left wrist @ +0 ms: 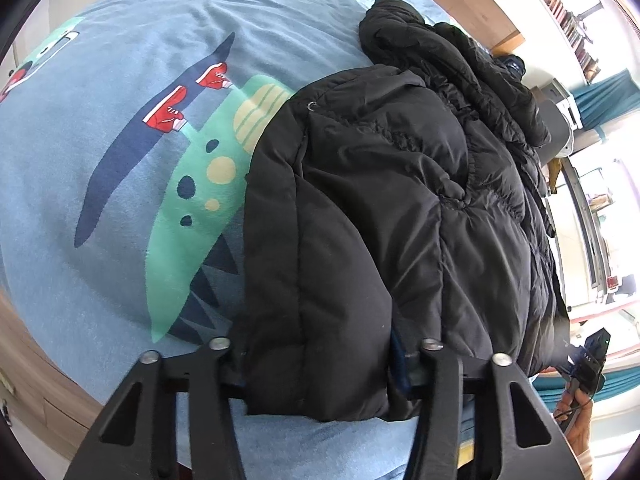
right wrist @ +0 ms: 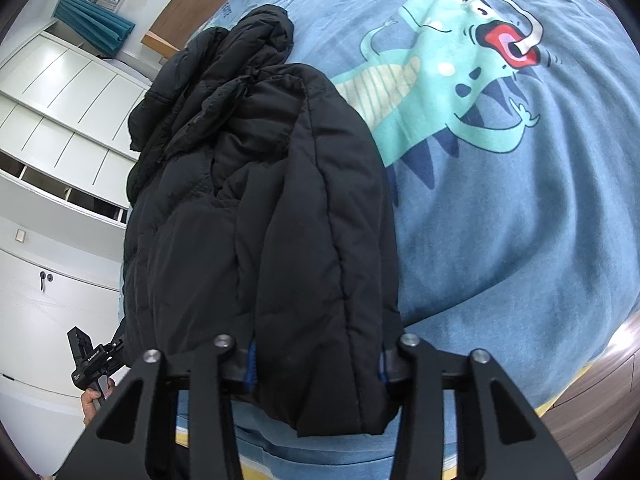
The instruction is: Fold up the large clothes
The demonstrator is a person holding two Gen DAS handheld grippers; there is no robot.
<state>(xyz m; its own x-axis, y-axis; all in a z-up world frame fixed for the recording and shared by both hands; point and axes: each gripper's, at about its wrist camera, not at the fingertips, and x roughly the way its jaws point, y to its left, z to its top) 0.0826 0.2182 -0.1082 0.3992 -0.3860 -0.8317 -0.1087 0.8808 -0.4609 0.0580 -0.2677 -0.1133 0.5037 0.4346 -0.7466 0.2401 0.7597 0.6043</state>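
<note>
**A:** Both tools were down at the near edge of the black puffer jacket, which lay bunched on the blue dinosaur bedsheet, over toward one side of the bed!

**B:** And the grips? The left gripper had a thick padded fold sitting between its jaws, which stood wide around it. It looked clamped, though the bulk hid the pads.

**A:** Same story on the right gripper: jaws spread broad, a doubled fold of the jacket filling the gap. I'd call that held.

**B:** So, by my read, mid-fold: the near hem gathered, ready to be carried over the body.

**A:** Next move would ask for both hands lifting together, level, then laying the fold forward without the slippery shell sliding out.

**B:** Hard to make out, mind: sleeves and hood were lost in that dark heap at the far end, and the fingertips themselves were buried in fabric.
</note>
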